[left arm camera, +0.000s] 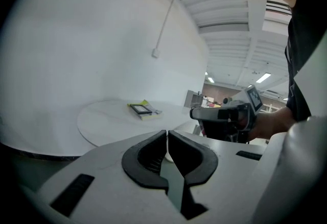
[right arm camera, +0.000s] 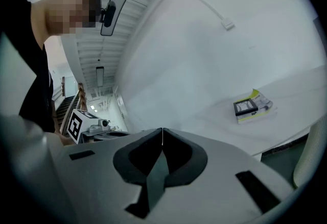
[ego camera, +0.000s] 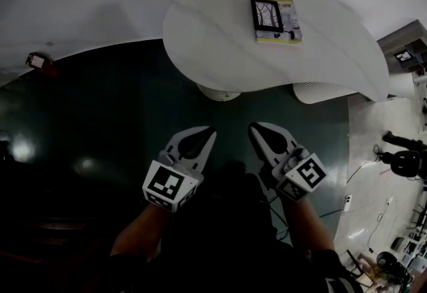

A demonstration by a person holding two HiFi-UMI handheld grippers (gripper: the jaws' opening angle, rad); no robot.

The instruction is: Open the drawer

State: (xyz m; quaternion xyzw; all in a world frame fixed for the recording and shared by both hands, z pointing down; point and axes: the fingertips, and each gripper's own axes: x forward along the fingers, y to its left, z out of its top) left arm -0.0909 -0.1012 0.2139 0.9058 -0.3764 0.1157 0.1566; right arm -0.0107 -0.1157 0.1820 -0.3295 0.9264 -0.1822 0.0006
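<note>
No drawer shows in any view. In the head view my left gripper (ego camera: 212, 130) and right gripper (ego camera: 252, 127) are held side by side above the dark floor, both pointing toward the white table (ego camera: 220, 45). Each is shut with nothing between its jaws. The left gripper view looks past its own tips (left arm camera: 167, 132) at the table (left arm camera: 112, 121) and at the right gripper (left arm camera: 194, 113) to its right. From the right gripper view, its shut tips (right arm camera: 162, 129) stand before the table (right arm camera: 286, 116), with the left gripper's marker cube (right arm camera: 75, 125) at the left.
A book with a yellow-green edge (ego camera: 274, 16) lies on the table top (left arm camera: 143, 109) (right arm camera: 252, 106). Under the table stand a round white base (ego camera: 219, 92) and a ribbed white object (ego camera: 320, 91). Cables and equipment (ego camera: 400, 161) crowd the pale floor at right.
</note>
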